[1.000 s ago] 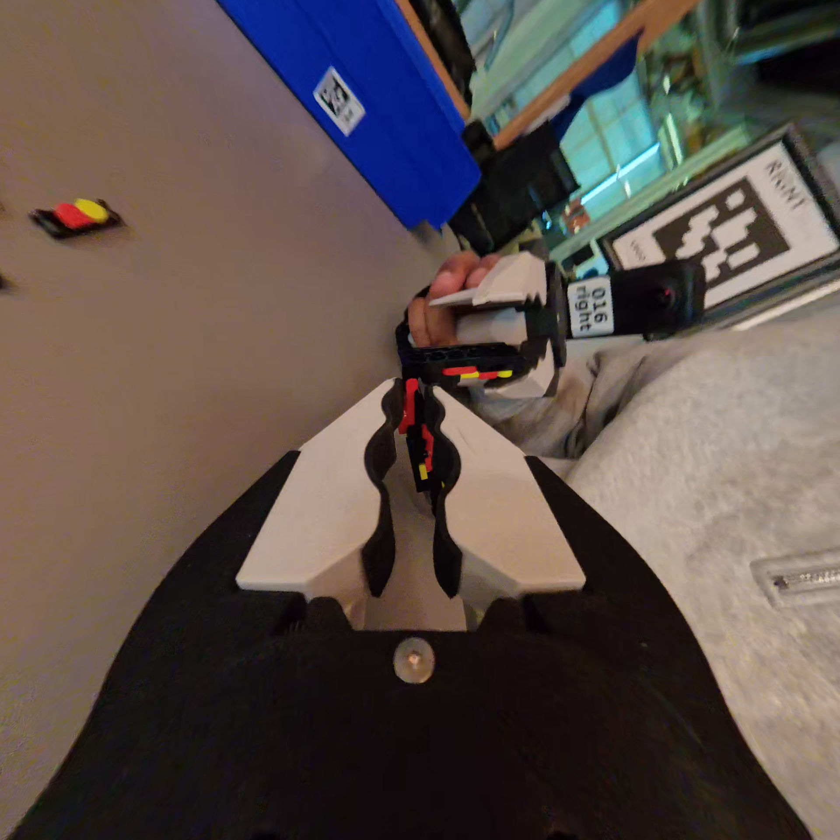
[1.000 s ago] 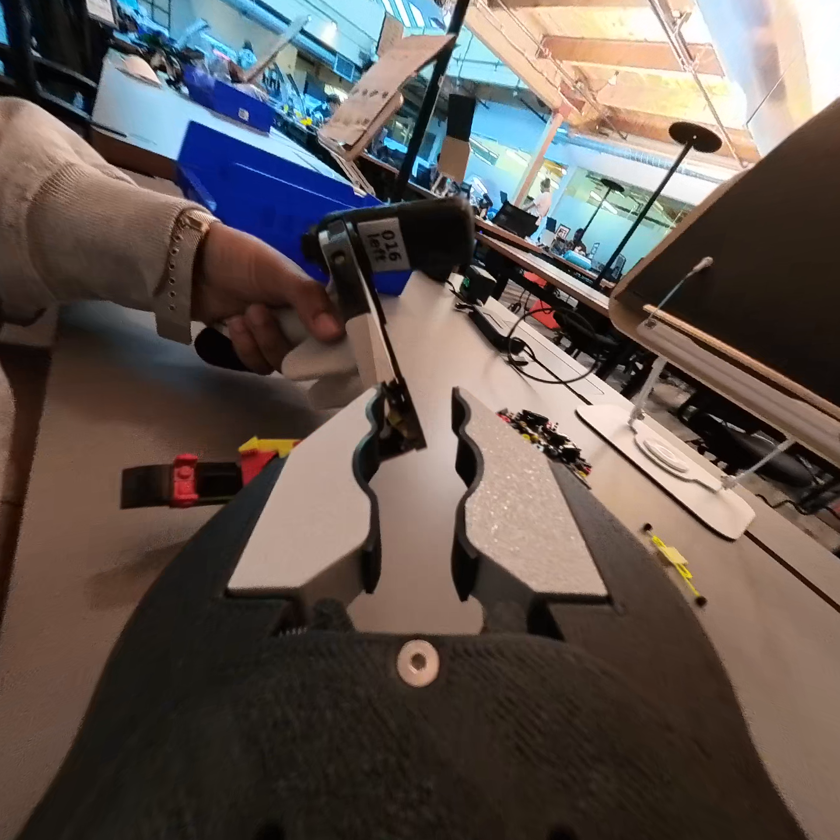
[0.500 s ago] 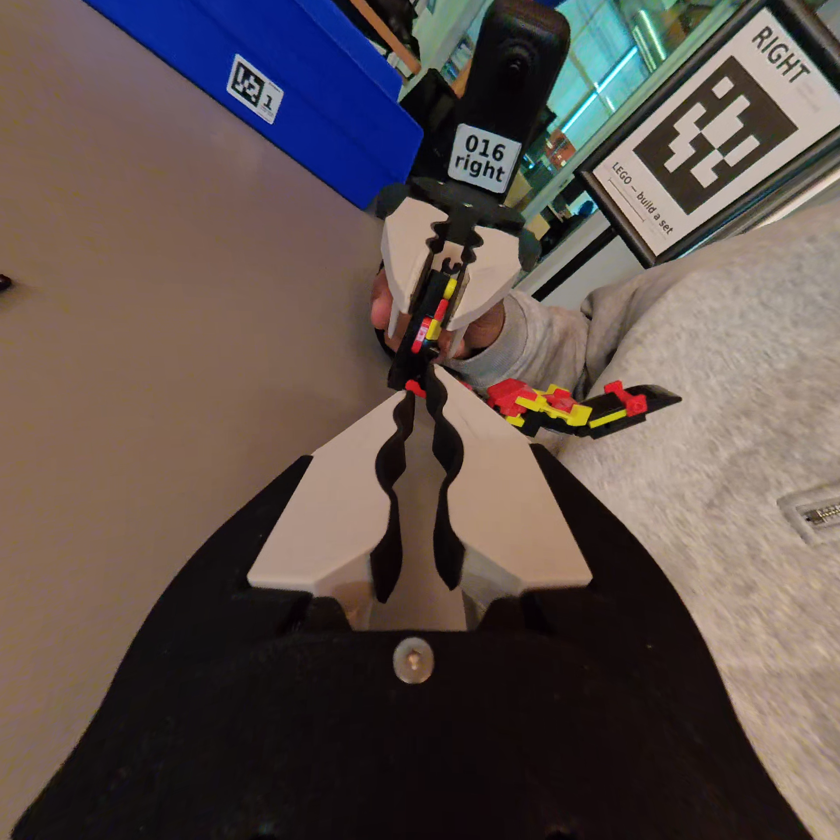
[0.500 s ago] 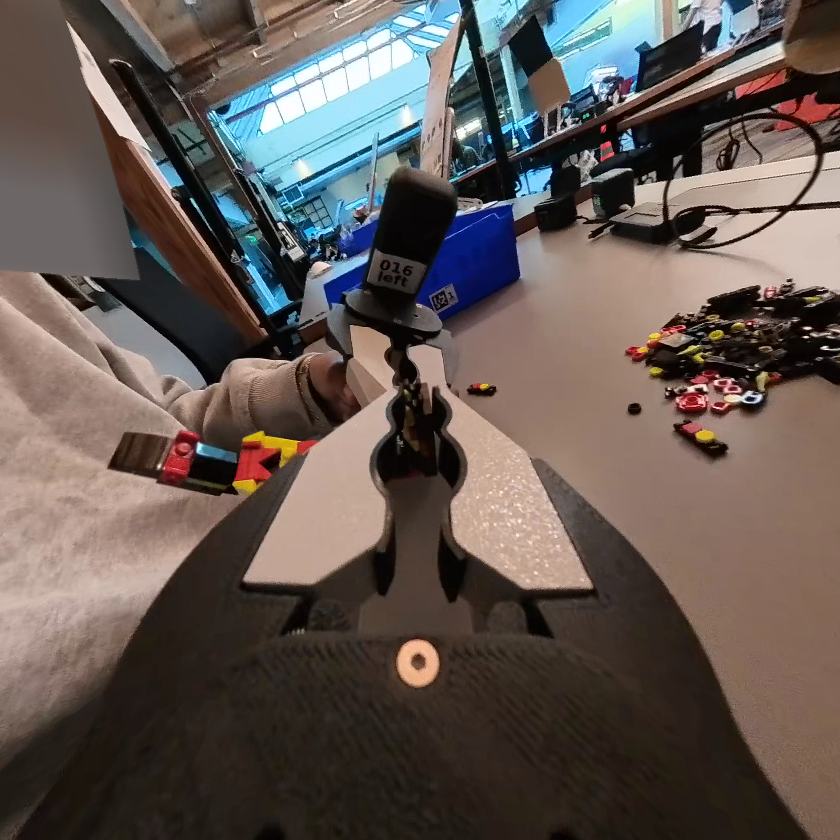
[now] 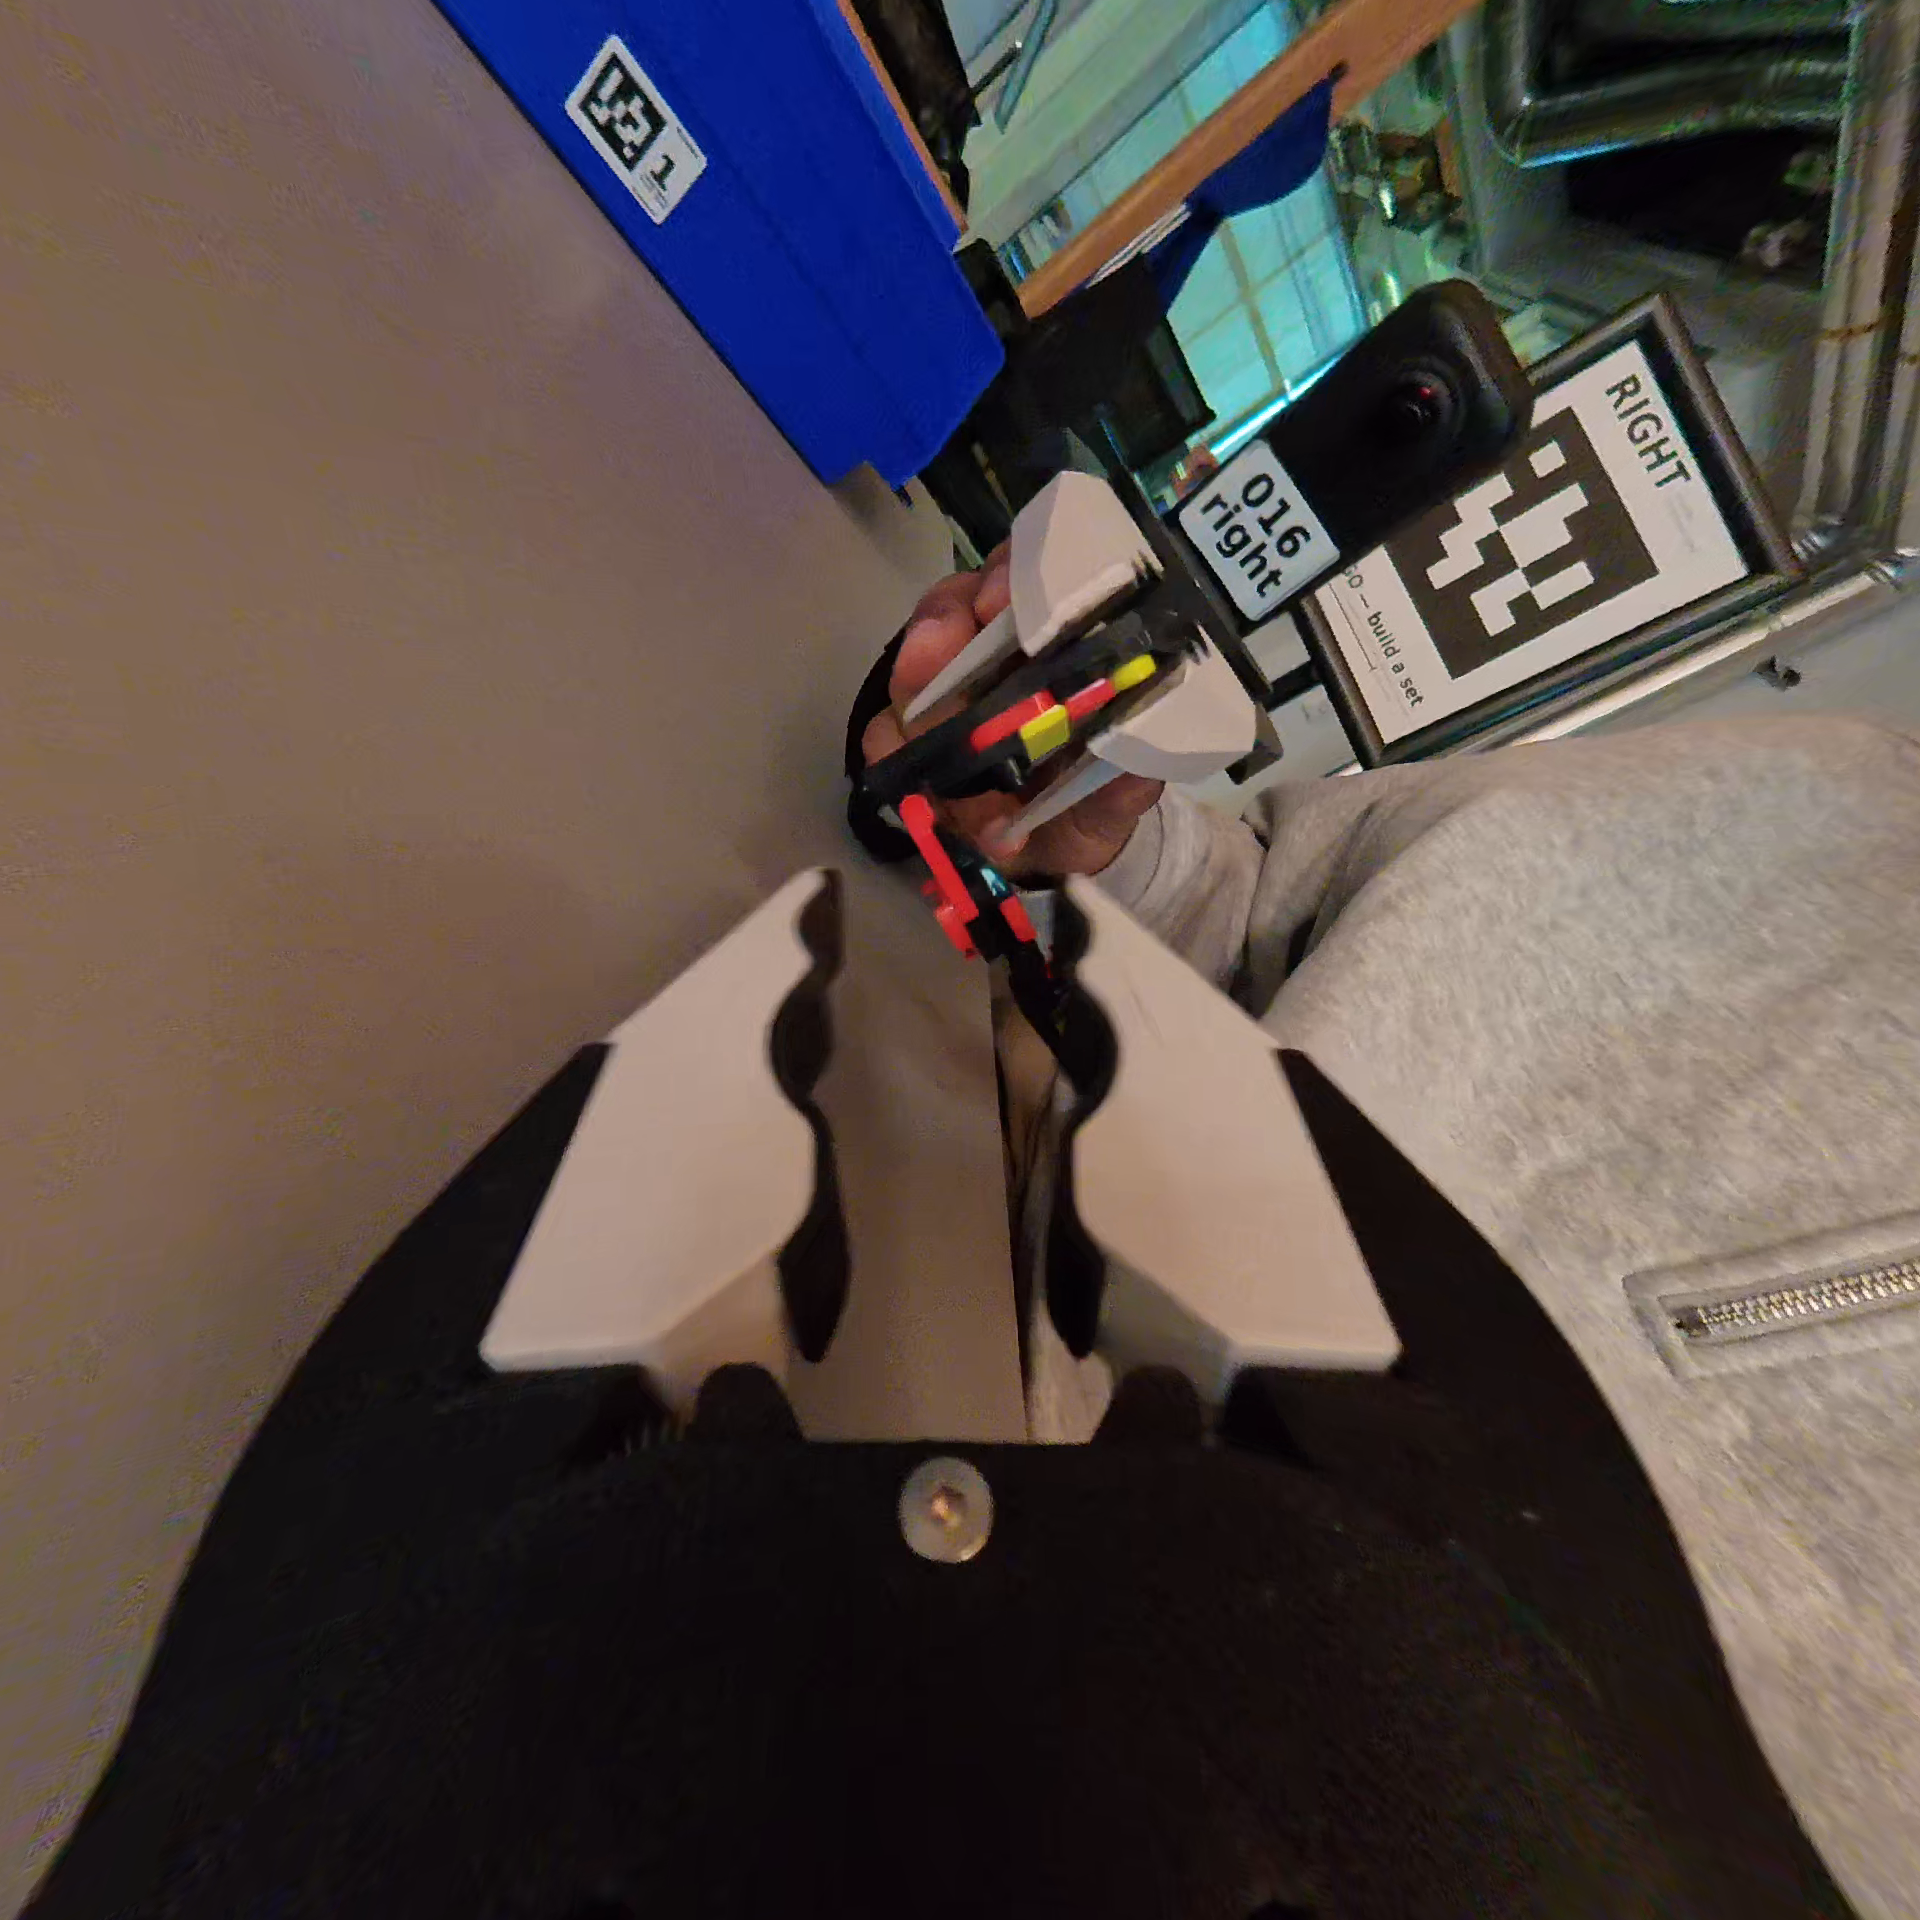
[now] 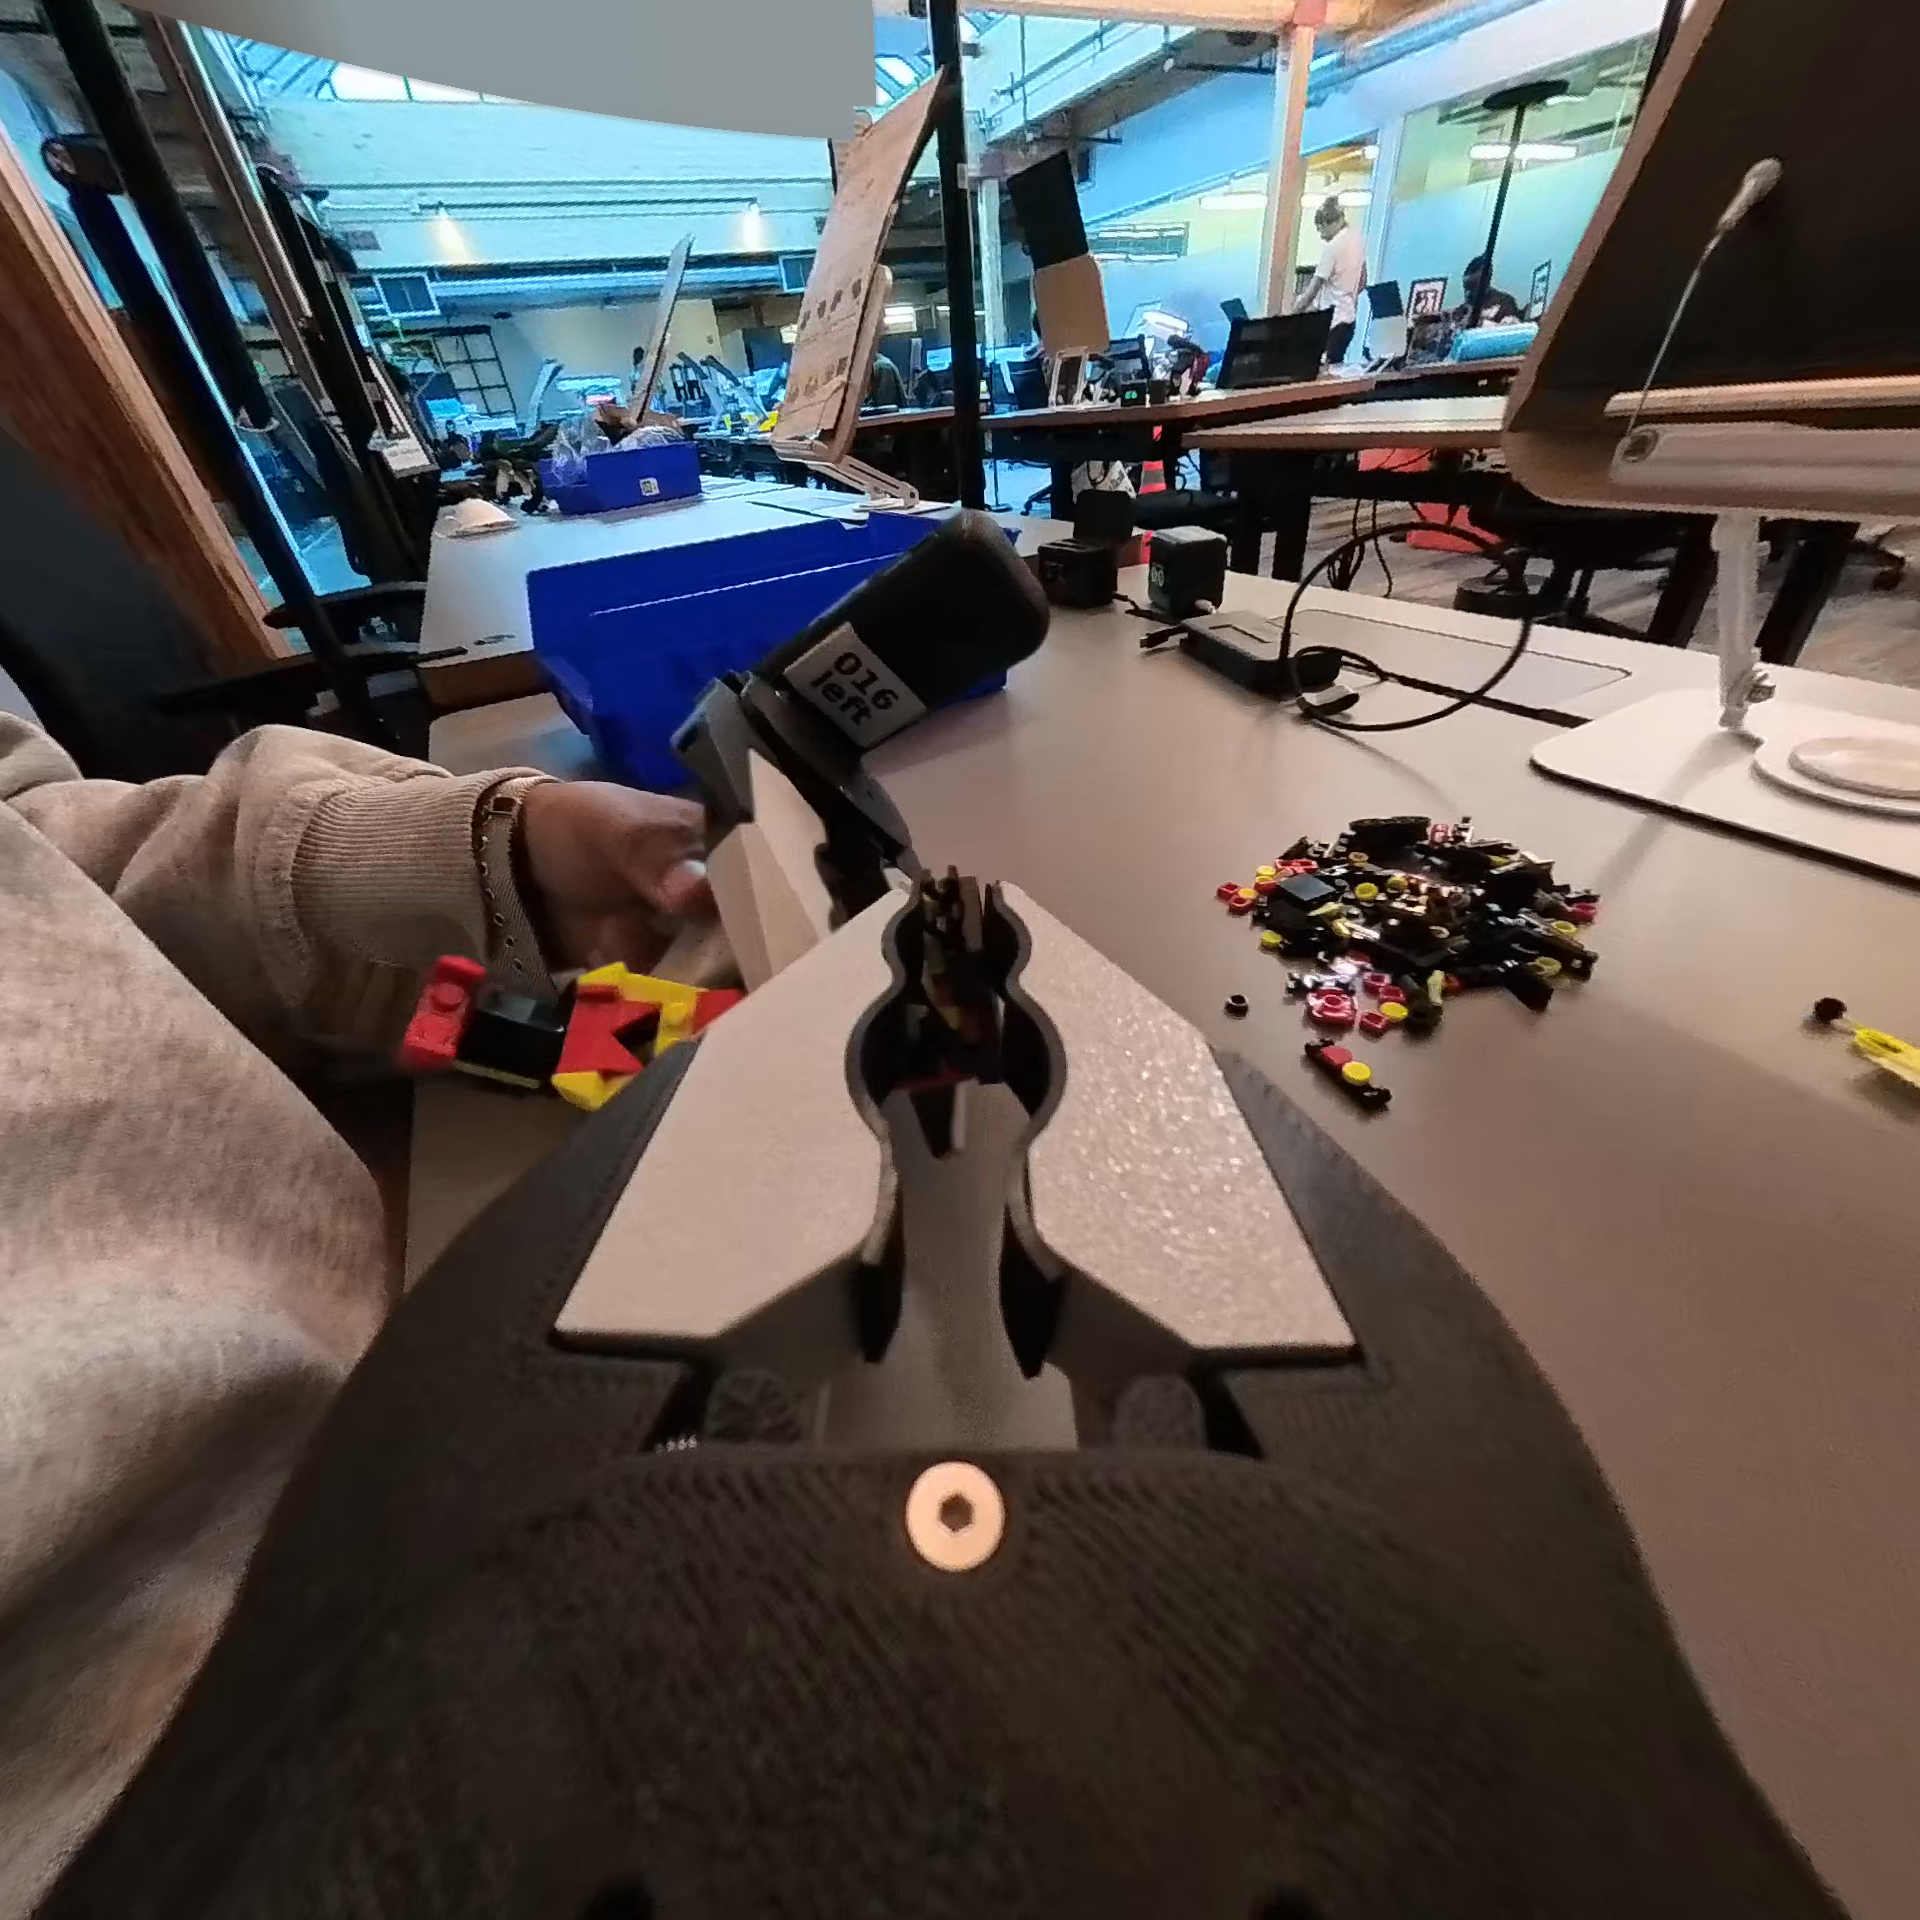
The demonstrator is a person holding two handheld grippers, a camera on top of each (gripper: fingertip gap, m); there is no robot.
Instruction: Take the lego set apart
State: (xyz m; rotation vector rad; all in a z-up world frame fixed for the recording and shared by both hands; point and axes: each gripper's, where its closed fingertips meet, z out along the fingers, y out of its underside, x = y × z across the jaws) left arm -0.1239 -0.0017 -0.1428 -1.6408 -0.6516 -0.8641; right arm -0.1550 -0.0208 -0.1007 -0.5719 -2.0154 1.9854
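Observation:
In the left wrist view my left gripper (image 5: 951,894) is open, its fingers wide apart. A black lego assembly with red and yellow parts (image 5: 1039,717) sits in my right gripper (image 5: 966,769), which is shut on it. A black and red arm of that assembly (image 5: 966,899) hangs down between my left fingers, close to the right one; the left pad stands clear of it. In the right wrist view my right gripper (image 6: 954,899) is shut on the same black piece (image 6: 951,997), with the left gripper's white finger (image 6: 758,894) just behind it.
A larger red, yellow and black lego section (image 6: 561,1023) lies by the person's sleeve. A pile of loose pieces (image 6: 1403,935) and a small black strip (image 6: 1345,1070) lie on the table to the right. A blue bin (image 6: 665,644), cables (image 6: 1351,686) and a white stand base (image 6: 1766,769) are farther back. Tip to tip, the grippers are about 5 cm apart.
My left gripper, shut on the lego assembly half a second ago, has opened and let go. My right gripper closed on the assembly during the last second and still holds it.

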